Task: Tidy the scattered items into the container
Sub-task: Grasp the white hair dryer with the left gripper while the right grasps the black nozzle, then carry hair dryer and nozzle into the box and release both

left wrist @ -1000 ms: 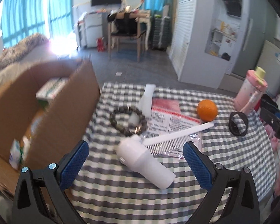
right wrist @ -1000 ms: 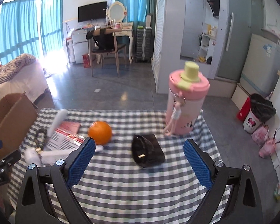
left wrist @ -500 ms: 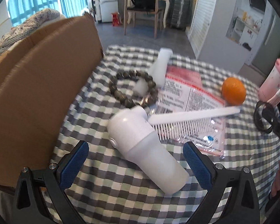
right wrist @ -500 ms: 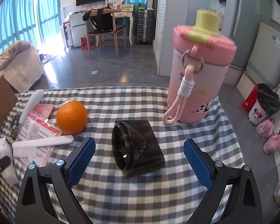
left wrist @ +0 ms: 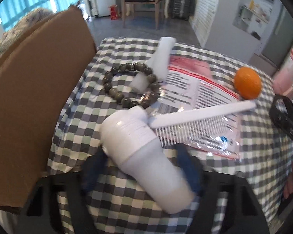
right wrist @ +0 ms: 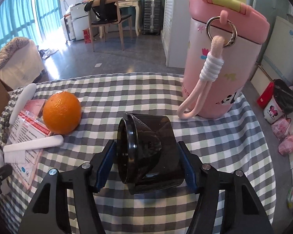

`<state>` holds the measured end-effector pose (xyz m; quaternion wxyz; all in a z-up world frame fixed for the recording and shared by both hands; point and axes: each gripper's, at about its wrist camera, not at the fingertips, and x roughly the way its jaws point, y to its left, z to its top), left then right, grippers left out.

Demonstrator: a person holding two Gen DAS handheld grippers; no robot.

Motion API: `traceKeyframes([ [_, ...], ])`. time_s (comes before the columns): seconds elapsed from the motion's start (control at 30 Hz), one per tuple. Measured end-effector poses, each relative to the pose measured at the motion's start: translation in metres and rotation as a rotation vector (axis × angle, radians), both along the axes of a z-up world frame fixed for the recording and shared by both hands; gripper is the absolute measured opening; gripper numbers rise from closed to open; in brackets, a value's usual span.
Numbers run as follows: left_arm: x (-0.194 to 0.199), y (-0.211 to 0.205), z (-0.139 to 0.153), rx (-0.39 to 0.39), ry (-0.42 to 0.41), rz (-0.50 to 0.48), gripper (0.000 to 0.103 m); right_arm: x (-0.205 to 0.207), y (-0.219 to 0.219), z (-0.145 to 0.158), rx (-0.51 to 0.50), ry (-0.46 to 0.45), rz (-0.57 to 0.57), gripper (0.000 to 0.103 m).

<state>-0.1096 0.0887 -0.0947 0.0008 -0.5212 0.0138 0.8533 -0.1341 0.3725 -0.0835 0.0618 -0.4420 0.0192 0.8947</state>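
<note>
Two views. Left wrist view: left gripper (left wrist: 141, 172) sits low over the gray-white checked tablecloth (left wrist: 80, 136), its blue-padded fingers (left wrist: 189, 167) on either side of the white plastic bottle (left wrist: 140, 152) lying on its side; blurred w/ motion, so can't tell if pads touch it or are clamped. Bottle's cap end touches the white plastic comb (left wrist: 195, 120), which lies across a clear printed sachet packet (left wrist: 195, 91). Beyond: dark round-bead bracelet (left wrist: 130, 84), w/ a white squeeze tube (left wrist: 158, 62) lying across its far side. Round orange fruit (left wrist: 247, 85) at the comb handle's tip. Brown cardboard box (left wrist: 35, 97) stands along the table's left edge, just beside the bottle.

Right wrist view: right gripper (right wrist: 146, 163) has its fingers (right wrist: 104, 165) closed in against both sides of the dark translucent plastic cup (right wrist: 148, 154) lying tipped over on the cloth, approx center. Tall pink drink bottle w/ yellow lid and looped cord (right wrist: 220, 58) stands upright behind-right, apart from the cup. Orange fruit behind-left, touching the comb handle.
</note>
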Motion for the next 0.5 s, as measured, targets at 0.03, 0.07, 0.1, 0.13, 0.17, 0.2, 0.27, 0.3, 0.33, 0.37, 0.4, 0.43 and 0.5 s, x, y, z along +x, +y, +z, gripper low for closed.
traceKeyframes([
  [0.03, 0.002, 0.003, 0.001, -0.01, 0.0, -0.021, 0.057, 0.0, 0.0, 0.001, -0.003, 0.001, 0.0, 0.058],
  [0.07, 0.004, 0.004, 0.002, -0.01, -0.001, -0.028, 0.053, 0.002, 0.0, 0.002, -0.004, 0.005, -0.002, 0.058],
  [0.1, 0.006, 0.004, 0.003, -0.006, -0.003, -0.034, 0.051, 0.005, 0.0, 0.004, -0.004, 0.013, -0.006, 0.048],
  [0.13, 0.008, 0.004, 0.004, 0.001, -0.005, -0.035, 0.05, 0.008, 0.0, 0.006, -0.008, 0.016, -0.005, 0.048],
  [0.17, 0.008, 0.002, 0.004, 0.003, -0.006, -0.034, 0.045, 0.01, 0.0, 0.007, -0.013, 0.018, -0.004, 0.048],
  [0.2, 0.009, 0.001, 0.004, 0.002, -0.008, -0.035, 0.042, 0.013, 0.0, 0.009, -0.016, 0.021, -0.001, 0.048],
  [0.27, 0.011, -0.002, 0.007, 0.015, -0.015, -0.037, 0.042, 0.016, 0.0, 0.011, -0.013, 0.023, -0.005, 0.047],
  [0.3, 0.013, -0.004, 0.008, 0.021, -0.015, -0.036, 0.042, 0.018, 0.001, 0.012, -0.011, 0.024, -0.009, 0.047],
  [0.33, 0.012, -0.008, 0.009, 0.024, -0.015, -0.036, 0.042, 0.02, 0.0, 0.012, -0.011, 0.026, -0.011, 0.047],
  [0.37, 0.015, -0.01, 0.011, 0.026, -0.01, -0.034, 0.042, 0.023, 0.0, 0.014, -0.015, 0.029, -0.009, 0.047],
  [0.4, 0.016, -0.013, 0.014, 0.027, -0.004, -0.032, 0.042, 0.024, -0.001, 0.016, -0.017, 0.031, -0.008, 0.047],
  [0.43, 0.019, -0.013, 0.017, 0.027, 0.001, -0.03, 0.042, 0.027, -0.002, 0.019, -0.015, 0.037, -0.007, 0.047],
  [0.5, 0.023, -0.018, 0.023, 0.032, 0.015, -0.024, 0.042, 0.033, -0.005, 0.027, -0.01, 0.05, 0.0, 0.047],
])
